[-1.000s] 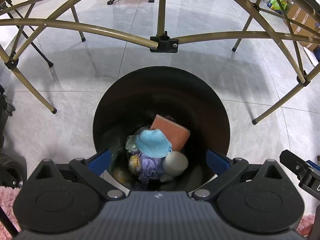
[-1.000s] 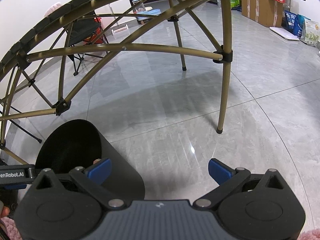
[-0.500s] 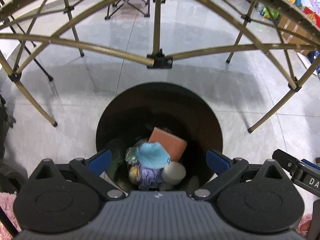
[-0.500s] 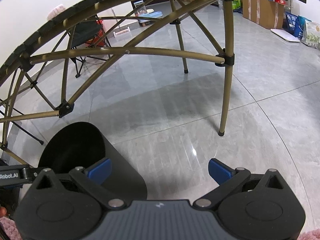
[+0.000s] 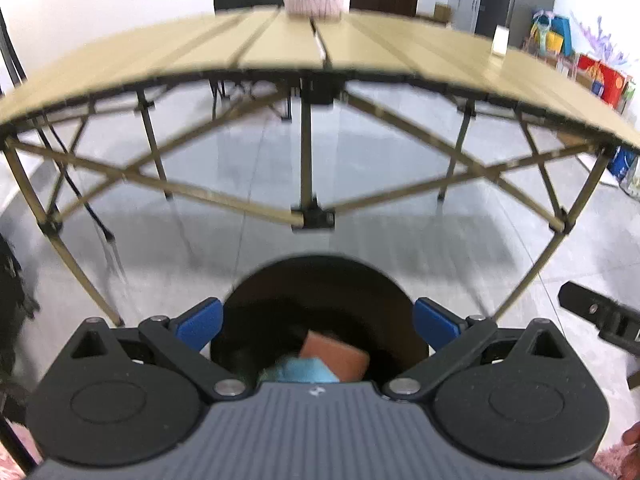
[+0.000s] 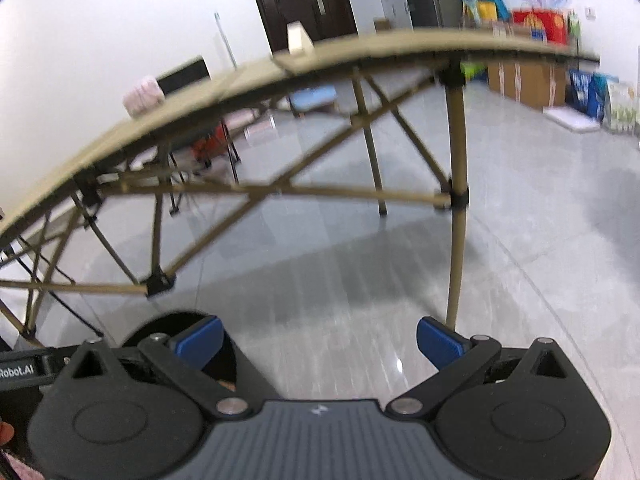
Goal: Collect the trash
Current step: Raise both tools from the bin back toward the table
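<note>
A round black trash bin (image 5: 320,292) stands on the grey tiled floor (image 5: 360,184) before the tan slatted folding desk (image 5: 280,40), holding an orange sponge (image 5: 336,354) and blue cloth (image 5: 298,372). The left gripper (image 5: 318,326) hangs above it, fingers wide and empty; the right gripper (image 6: 318,338), beside the bin, is likewise wide and empty.

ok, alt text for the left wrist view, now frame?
The open left gripper, holding nothing, hovers above a black trash bin on a grey tiled floor; an orange sponge and a blue item lie inside. Beyond stands a tan folding table with a pink bundle on its far edge. The frame is motion-blurred.
</note>
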Tool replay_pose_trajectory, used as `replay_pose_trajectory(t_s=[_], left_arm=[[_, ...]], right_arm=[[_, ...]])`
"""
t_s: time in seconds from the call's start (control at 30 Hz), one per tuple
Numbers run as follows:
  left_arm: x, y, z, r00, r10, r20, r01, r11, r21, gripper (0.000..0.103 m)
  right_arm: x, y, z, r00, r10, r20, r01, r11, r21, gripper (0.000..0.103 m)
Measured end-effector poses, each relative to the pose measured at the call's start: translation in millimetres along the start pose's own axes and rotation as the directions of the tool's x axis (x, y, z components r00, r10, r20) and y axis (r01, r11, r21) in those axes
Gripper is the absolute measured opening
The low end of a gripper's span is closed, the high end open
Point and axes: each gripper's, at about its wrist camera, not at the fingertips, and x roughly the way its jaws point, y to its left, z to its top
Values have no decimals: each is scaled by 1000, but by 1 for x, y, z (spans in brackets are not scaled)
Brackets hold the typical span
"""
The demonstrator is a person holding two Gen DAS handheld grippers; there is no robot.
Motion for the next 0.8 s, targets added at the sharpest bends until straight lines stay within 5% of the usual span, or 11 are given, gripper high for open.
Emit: replay_pose_trajectory(t_s=[0.17, 0.4, 0.8], left_arm=[[-23, -1, 11, 996, -17, 89, 16, 1000, 7, 103], [-47, 3, 40, 985, -29, 171, 34, 999, -26, 103], [-62, 4, 97, 964, -9, 266, 16, 1000, -26, 103]], right_arm=[[-21, 0, 17, 992, 39, 119, -41, 999, 21, 103], [-48, 6, 49, 953, 121, 277, -128, 992, 9, 103], [-45, 18, 117, 904, 160, 397, -165, 986, -22, 103]])
